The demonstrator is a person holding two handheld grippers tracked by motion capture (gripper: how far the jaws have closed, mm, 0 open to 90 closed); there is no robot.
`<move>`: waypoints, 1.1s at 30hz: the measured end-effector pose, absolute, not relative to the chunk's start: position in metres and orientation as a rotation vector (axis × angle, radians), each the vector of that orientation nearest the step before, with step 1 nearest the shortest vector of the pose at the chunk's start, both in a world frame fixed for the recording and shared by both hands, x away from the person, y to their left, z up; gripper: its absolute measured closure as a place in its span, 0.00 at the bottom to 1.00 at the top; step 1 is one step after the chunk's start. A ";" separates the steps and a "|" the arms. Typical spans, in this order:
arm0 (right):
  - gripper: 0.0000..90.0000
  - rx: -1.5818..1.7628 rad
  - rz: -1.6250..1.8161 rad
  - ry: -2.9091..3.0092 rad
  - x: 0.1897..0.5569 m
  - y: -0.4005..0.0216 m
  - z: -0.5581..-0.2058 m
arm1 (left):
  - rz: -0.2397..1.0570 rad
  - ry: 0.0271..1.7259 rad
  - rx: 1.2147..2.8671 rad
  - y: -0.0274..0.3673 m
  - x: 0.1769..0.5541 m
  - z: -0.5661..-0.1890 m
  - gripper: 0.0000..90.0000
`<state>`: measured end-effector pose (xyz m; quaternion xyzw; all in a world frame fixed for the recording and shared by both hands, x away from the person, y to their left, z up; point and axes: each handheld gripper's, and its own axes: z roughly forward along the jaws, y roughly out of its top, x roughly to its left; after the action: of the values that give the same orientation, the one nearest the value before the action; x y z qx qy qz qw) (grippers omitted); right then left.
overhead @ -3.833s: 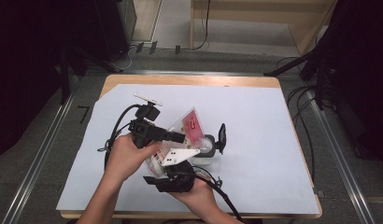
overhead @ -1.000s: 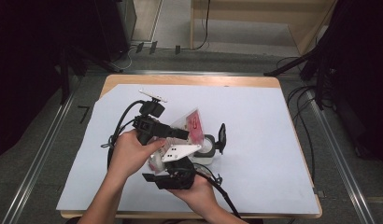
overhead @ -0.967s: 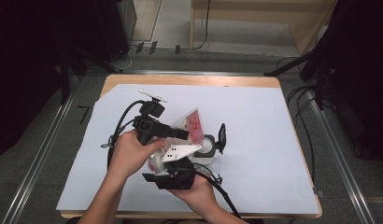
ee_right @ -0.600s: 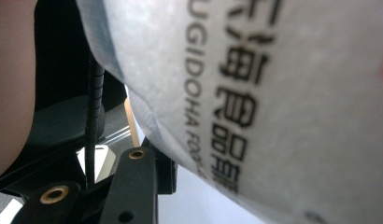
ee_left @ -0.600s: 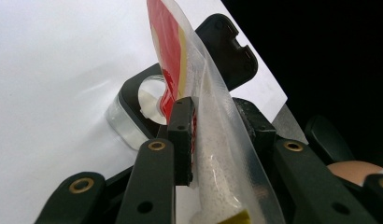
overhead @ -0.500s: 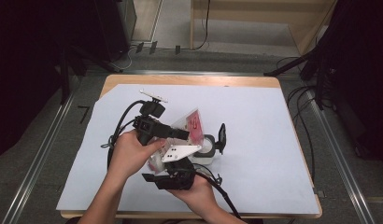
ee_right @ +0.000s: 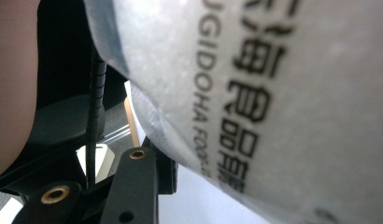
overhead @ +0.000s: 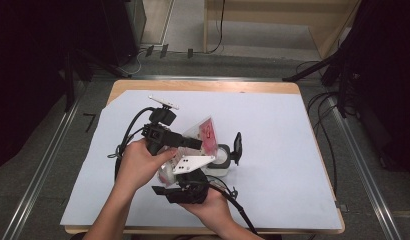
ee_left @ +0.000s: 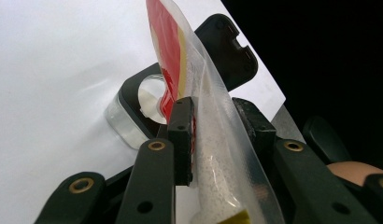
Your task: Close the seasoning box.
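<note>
A clear pouch (overhead: 205,133) with a red printed part and pale grainy contents hangs tilted between both grippers. My left gripper (overhead: 195,144) comes in from the left and is shut on the pouch (ee_left: 213,140), which is pinched between its two fingers (ee_left: 181,135). Its red lower corner points into a small clear container (ee_left: 133,116) whose black hinged lid (overhead: 237,146) stands open. My right gripper (overhead: 175,175) reaches up from below and grips the pouch's other end. There the pouch (ee_right: 273,93) with black lettering presses against one finger (ee_right: 136,179); the other is hidden.
White paper (overhead: 283,150) covers the wooden table (overhead: 203,86). A cable (overhead: 130,127) loops left of the left hand, and another trails off the front edge. Dark stands and floor cables surround the table.
Since the oldest frame the left hand has shifted the pouch slightly. Over the last second nothing has visibly moved.
</note>
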<state>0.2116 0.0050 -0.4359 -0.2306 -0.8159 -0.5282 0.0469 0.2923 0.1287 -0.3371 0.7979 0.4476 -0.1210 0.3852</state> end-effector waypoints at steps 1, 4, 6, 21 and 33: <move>0.69 -0.702 -1.612 -2.491 0.212 0.005 -0.436 | -0.306 1.139 2.032 0.129 0.292 -0.337 0.79; 0.69 -0.702 -1.610 -2.492 0.212 0.005 -0.436 | -0.307 1.151 2.020 0.128 0.292 -0.338 0.78; 0.69 -0.701 -1.611 -2.494 0.212 0.005 -0.436 | -0.315 1.146 2.022 0.129 0.293 -0.338 0.78; 0.69 -0.699 -1.604 -2.509 0.211 0.006 -0.436 | -0.298 1.095 2.055 0.130 0.293 -0.339 0.76; 0.69 -0.703 -1.601 -2.511 0.211 0.005 -0.435 | -0.338 1.178 1.993 0.132 0.295 -0.341 0.79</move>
<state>0.2113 0.0051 -0.4350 -0.2296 -0.8199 -0.5228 0.0406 0.2949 0.1317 -0.3406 0.7843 0.4634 -0.1331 0.3904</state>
